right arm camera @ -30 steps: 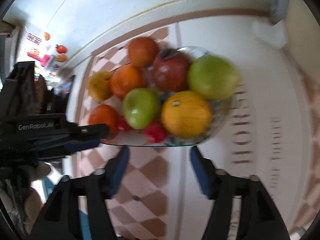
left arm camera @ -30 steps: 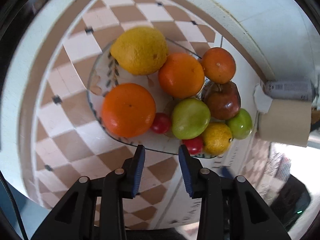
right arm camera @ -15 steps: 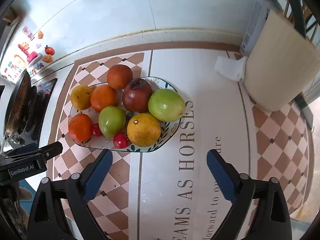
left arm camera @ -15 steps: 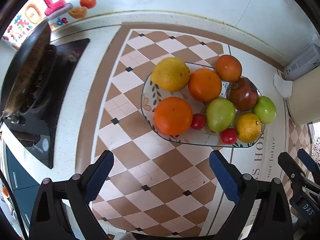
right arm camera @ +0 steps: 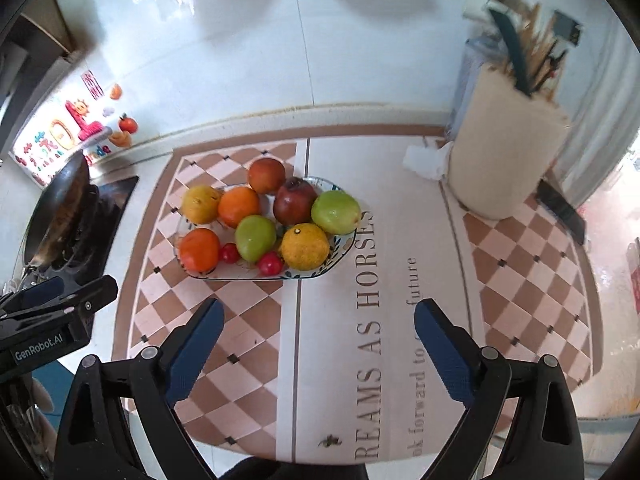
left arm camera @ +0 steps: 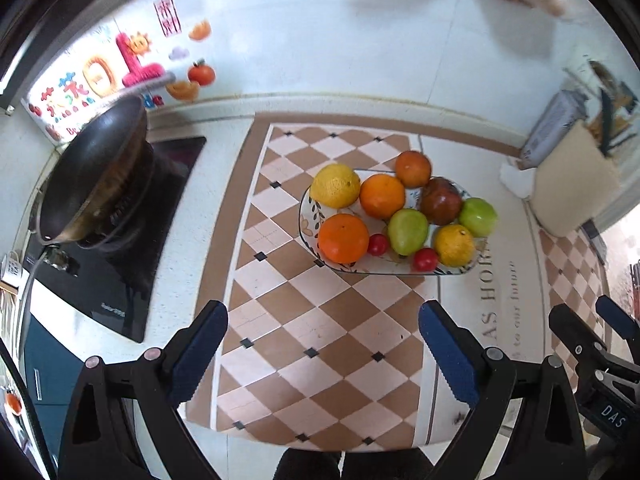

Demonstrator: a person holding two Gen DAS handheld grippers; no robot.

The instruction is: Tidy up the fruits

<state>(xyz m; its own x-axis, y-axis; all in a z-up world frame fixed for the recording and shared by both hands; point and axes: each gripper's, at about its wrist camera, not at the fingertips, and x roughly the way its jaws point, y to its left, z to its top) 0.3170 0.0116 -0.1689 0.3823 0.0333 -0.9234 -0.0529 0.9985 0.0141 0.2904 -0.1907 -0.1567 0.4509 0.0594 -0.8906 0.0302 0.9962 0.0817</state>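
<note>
Fruits [left arm camera: 382, 196] piled on plate [left arm camera: 310, 216], both tongs spread, empty

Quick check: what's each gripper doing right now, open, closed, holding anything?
Left gripper: open, its jaws have just been opening, nothing between them.
Right gripper: open, its jaws have just been opening, nothing between them.

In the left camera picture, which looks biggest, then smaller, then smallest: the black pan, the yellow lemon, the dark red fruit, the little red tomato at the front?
1. black pan, though it sits nearer the camera's side, so partly unsure
2. yellow lemon
3. dark red fruit, only slightly smaller than the lemon
4. little red tomato
</note>
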